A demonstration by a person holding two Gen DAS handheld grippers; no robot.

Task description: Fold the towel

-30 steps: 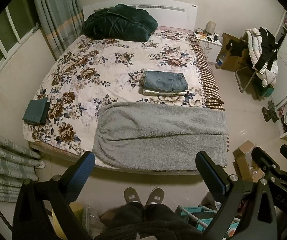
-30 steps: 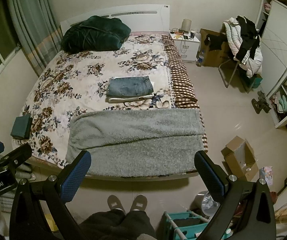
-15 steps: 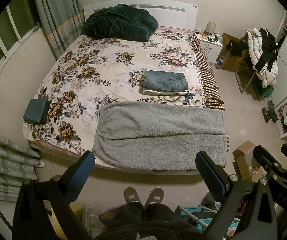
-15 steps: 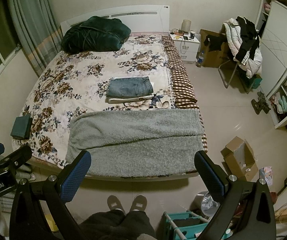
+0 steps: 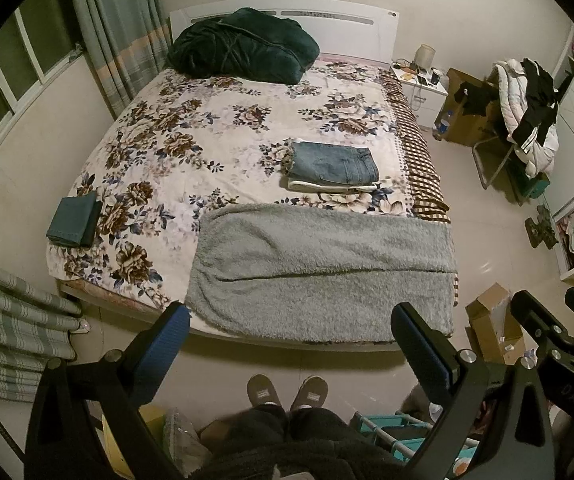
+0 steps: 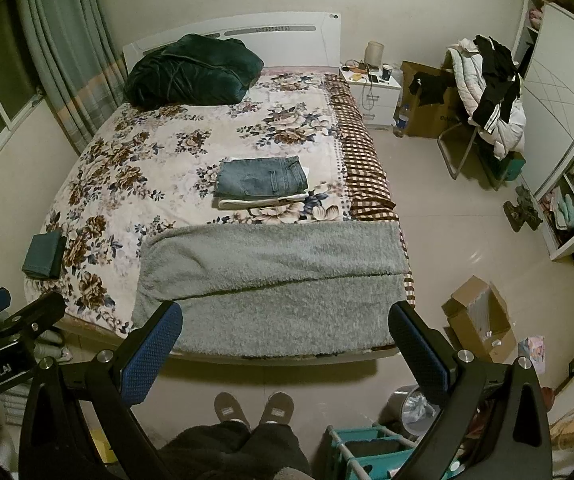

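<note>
The grey fleece towel (image 5: 323, 272) lies spread across the foot of the bed (image 5: 215, 152), at about 6 o'clock on the mattress, its near edge draped over the bed's front rim and a long crease running across it from side to side. Its right end reaches the brown checked sheet (image 5: 419, 160) that shows along the bed's 3 o'clock side. The left gripper (image 5: 289, 334) hangs above the floor in front of the bed with its jaws spread wide and nothing between them, the blue pads (image 5: 167, 336) well clear of the cloth. The right gripper (image 6: 285, 334) is likewise wide open and empty, held just short of the towel's near edge; in the left wrist view it shows at 4 o'clock, beside the left one. Beyond the towel, toward 1 o'clock on the floral bedspread, a pair of folded jeans (image 5: 333, 162) sits on top of a folded pale garment (image 5: 327, 187). A small dark green folded cloth (image 5: 73, 220) rests at the bed's 9 o'clock edge, well apart from the towel. A dark green quilt (image 5: 243, 50) is bunched against the white headboard at 12 o'clock. The person's slippers (image 5: 287, 392) stand on the tiled floor at 6 o'clock, toes toward the bed. An open cardboard box (image 6: 479, 320) lies on the floor at 4 o'clock.
</note>
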